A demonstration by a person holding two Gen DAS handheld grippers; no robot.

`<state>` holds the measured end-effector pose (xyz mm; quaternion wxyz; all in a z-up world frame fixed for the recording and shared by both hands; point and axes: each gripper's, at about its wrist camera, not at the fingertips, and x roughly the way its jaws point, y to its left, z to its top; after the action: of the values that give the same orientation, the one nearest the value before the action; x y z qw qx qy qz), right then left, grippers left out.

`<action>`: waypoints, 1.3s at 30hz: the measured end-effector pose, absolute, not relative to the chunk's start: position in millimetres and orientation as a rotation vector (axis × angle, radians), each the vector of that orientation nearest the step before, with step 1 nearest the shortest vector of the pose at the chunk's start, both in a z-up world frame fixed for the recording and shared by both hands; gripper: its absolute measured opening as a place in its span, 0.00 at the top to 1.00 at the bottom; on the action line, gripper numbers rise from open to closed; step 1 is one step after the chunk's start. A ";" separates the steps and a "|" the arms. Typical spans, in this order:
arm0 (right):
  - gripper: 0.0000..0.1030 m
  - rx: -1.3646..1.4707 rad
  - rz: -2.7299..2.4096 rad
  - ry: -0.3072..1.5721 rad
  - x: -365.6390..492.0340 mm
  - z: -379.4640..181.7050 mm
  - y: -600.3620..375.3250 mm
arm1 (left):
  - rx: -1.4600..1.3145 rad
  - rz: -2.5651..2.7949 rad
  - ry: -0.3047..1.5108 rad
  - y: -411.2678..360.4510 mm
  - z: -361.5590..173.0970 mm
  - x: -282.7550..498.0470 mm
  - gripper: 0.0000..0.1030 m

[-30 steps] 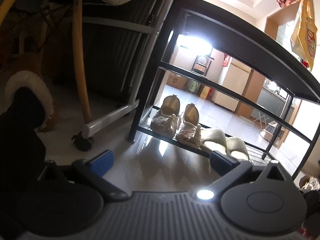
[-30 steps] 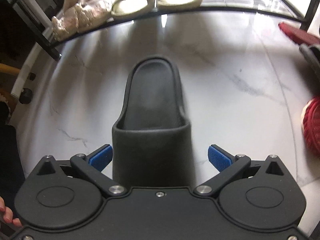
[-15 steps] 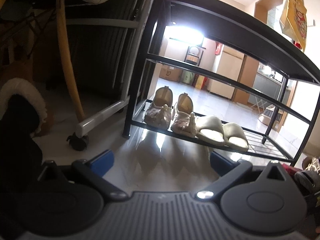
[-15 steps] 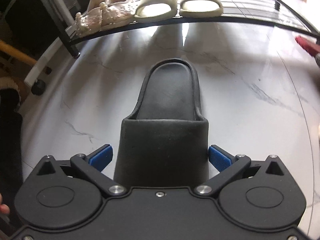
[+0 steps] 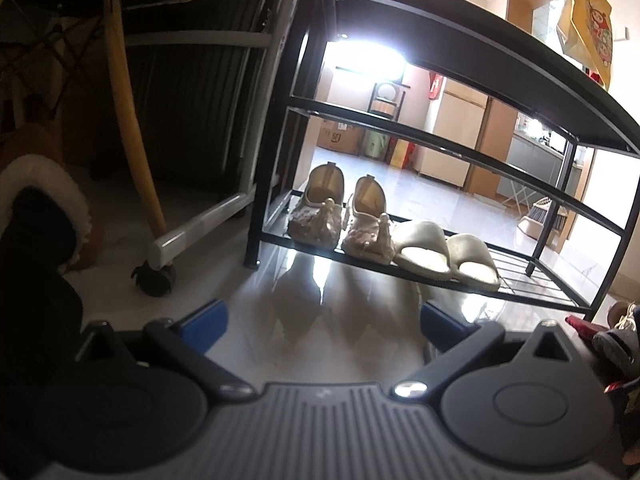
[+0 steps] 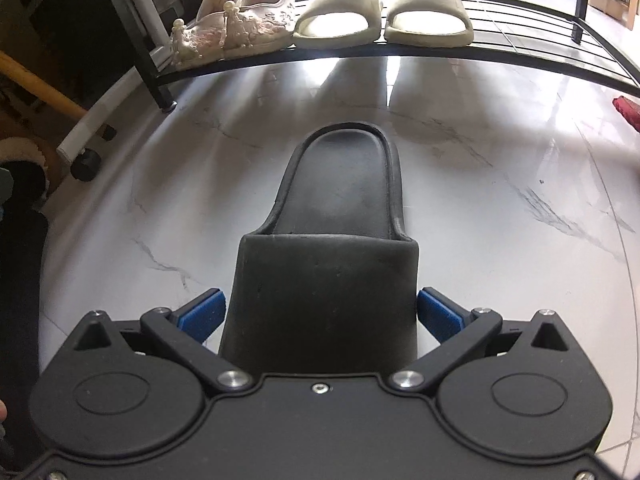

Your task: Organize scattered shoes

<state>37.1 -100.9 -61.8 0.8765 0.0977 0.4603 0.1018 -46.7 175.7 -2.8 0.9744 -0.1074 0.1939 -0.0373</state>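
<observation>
- On the marble floor (image 6: 500, 168), the black slipper (image 6: 332, 248) lies toe-end toward the camera between the blue pads (image 6: 202, 314) of the right gripper (image 6: 320, 312), which closely flank its strap; contact cannot be told.
- Left gripper (image 5: 320, 320): spread wide, holding nothing.
- Black shoe rack (image 5: 460, 72): bottom shelf carries beige lace flats (image 5: 340, 216) beside cream slides (image 5: 444, 252).
- Surroundings: castor wheel (image 5: 154, 280), yellow chair leg (image 5: 128, 120), red shoe (image 6: 628, 108) at right.
- Change: the rack sits farther from the right camera than a second ago; the slipper's strap has drawn nearer the pads.
- No writing is legible.
</observation>
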 end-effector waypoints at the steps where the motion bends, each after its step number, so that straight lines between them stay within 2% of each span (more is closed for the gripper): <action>1: 0.00 0.216 0.216 0.960 37.0 -60.8 -103.3 | -0.217 -0.075 0.392 176.0 -2.8 -46.9 0.01; 7: 0.00 0.397 0.183 0.792 13.5 -36.3 -146.9 | -0.231 -0.079 0.411 177.8 -4.8 -46.3 0.00; 15: 0.00 0.538 -0.092 0.568 -65.8 -6.7 -249.5 | -0.186 -0.131 0.453 152.0 0.1 -46.1 0.01; 25: 0.00 0.653 -0.377 0.352 -134.2 -18.6 -336.7 | -0.226 -0.317 0.524 40.9 11.5 -30.9 0.00; 33: 0.00 0.794 -0.482 0.186 -157.7 -39.5 -380.6 | -0.159 -0.496 0.598 -89.7 3.2 6.9 0.01; 39: 0.00 0.909 -0.448 0.176 -157.2 -57.4 -402.9 | -0.138 -0.597 0.697 -165.3 -16.5 35.8 0.01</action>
<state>-157.2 -402.9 -57.4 0.8707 0.4347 0.0842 -0.2142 35.8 -165.3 -16.5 0.8942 -0.0666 0.3362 -0.2879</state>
